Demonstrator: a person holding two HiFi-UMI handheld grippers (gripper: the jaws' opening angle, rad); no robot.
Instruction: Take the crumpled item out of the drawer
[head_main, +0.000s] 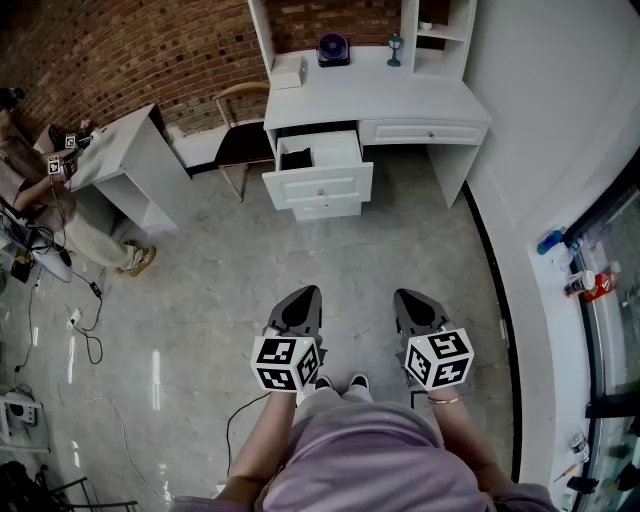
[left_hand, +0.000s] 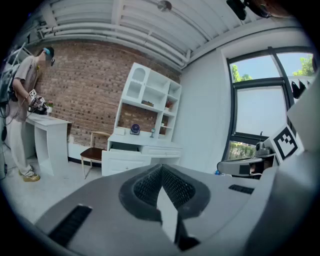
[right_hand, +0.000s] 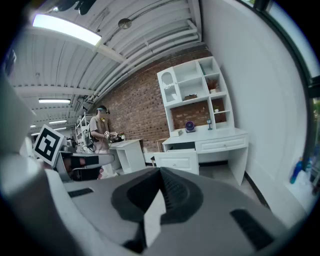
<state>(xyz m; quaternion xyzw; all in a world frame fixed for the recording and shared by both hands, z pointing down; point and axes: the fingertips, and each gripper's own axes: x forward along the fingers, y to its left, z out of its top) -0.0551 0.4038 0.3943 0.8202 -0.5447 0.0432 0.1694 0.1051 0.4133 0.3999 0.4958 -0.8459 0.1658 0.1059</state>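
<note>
Presently the left gripper (head_main: 303, 296) and the right gripper (head_main: 412, 298) are held low, side by side, each with its jaws pressed together and nothing between them. At twelve o'clock, well apart from both, a white desk (head_main: 370, 95) is seen with its drawer (head_main: 318, 186) pulled open. A dark item (head_main: 296, 158) is lodged at the drawer's nine o'clock end, too small to be made out further.
</note>
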